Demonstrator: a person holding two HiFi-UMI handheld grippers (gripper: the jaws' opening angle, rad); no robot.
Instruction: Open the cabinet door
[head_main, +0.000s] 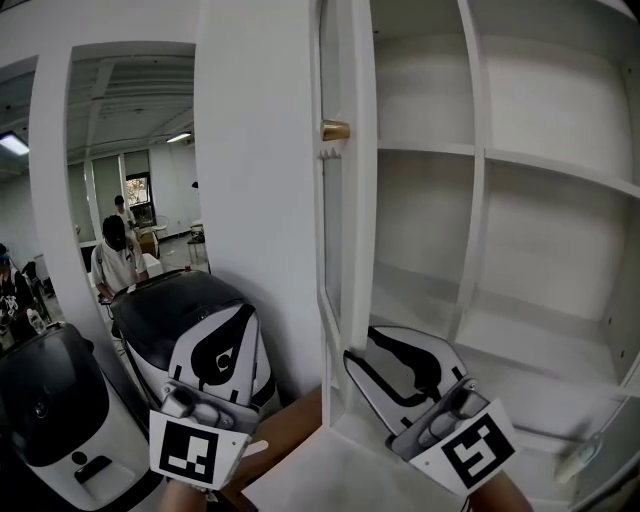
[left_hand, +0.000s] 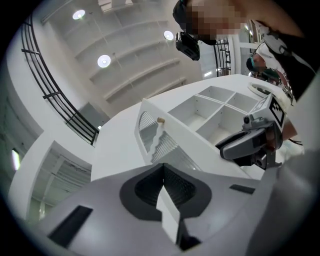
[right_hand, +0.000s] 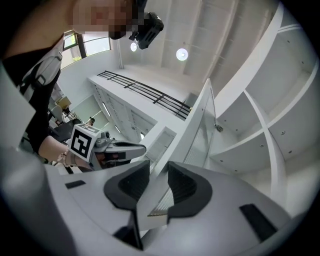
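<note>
Here fingers (right_hand: 186, 186) of the right gripper (right_hand: 157, 176) clasp the cabinet door (right_hand: 201, 125) low down; left gripper (left_hand: 162, 174) clenched.

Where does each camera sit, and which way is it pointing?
Head view: on the person's head, looking down at the open cabinet door and shelves; left gripper, right gripper and both wrists show.
Left gripper view: on the left gripper, aimed up past its shut jaws at the door and ceiling.
Right gripper view: on the right gripper, aimed up along the door edge gripped between its jaws.
Shared: each gripper view shows the other gripper and the person above.
</note>
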